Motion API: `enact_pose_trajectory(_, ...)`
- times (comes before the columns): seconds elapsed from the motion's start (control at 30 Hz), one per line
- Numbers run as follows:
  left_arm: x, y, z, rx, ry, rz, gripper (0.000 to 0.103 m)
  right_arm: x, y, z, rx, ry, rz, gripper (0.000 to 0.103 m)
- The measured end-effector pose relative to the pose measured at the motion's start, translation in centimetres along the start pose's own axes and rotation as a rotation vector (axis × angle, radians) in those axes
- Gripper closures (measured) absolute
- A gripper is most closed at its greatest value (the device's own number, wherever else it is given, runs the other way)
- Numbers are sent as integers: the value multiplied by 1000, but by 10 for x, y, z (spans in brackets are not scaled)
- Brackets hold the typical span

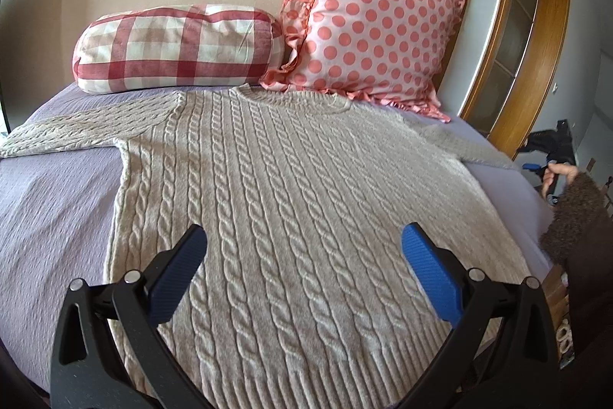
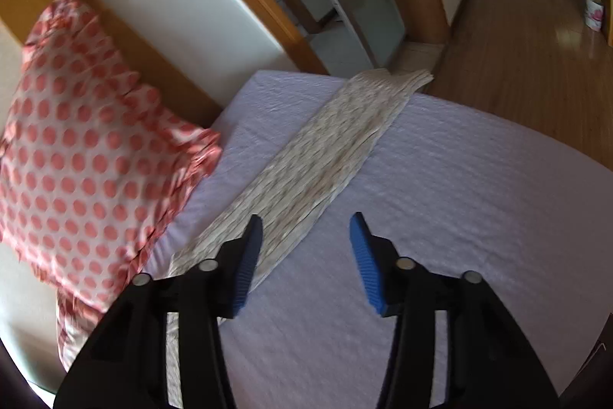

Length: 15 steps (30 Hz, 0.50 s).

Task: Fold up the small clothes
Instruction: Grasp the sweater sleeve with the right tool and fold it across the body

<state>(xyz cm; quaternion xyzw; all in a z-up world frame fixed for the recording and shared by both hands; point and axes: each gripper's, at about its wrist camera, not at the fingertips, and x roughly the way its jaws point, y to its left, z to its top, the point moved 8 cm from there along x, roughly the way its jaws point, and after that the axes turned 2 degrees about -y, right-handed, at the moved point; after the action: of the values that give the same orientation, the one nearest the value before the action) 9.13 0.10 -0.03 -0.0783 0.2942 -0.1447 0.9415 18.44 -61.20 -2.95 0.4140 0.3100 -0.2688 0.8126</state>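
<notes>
sweater [image 1: 291, 202] hem cut off under our left gripper [image 1: 302, 255], right sleeve [image 2: 306, 163] blurred. sweater flat on bed [image 1: 49, 202], neck toward pillows [image 1: 367, 22], long axis running away from us. both grippers, right gripper [image 2: 306, 236] too, spread wide, holding nothing.

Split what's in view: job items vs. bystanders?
Job:
- beige cable-knit sweater, spread flat on the lilac bedspread
- left tool, open above it
- right tool, open over one sleeve

Bystanders:
- red-and-white checked pillow
- pink polka-dot frilled cushion
</notes>
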Motion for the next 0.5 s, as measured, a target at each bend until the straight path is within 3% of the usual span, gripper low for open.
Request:
enact_pose_trajectory(0.07, 2, 4, 9, -39, -20, -52, 2, 21, -16, 15, 63, -1, -35, 68)
enact_pose_trajectory(0.17, 4, 13, 17, -95, -40, -95, 2, 45, -33, 25, 147, 16, -43, 68)
enact_pose_trajectory(0.33, 3, 29, 20, -159, -60, -121, 2, 60, -31, 38, 138, -29, -40, 70)
enact_pose_trajectory(0.37, 3, 33, 21, -169, -66, -117, 2, 62, -29, 39, 111, -41, -51, 73)
enact_pose_trajectory(0.4, 3, 38, 21, -179, -68, -108, 2, 65, -29, 40, 85, -39, -65, 90)
enact_pose_trajectory(0.5, 1, 54, 19, -216, -63, -92, 2, 50, -17, 39, 62, -75, -8, 94)
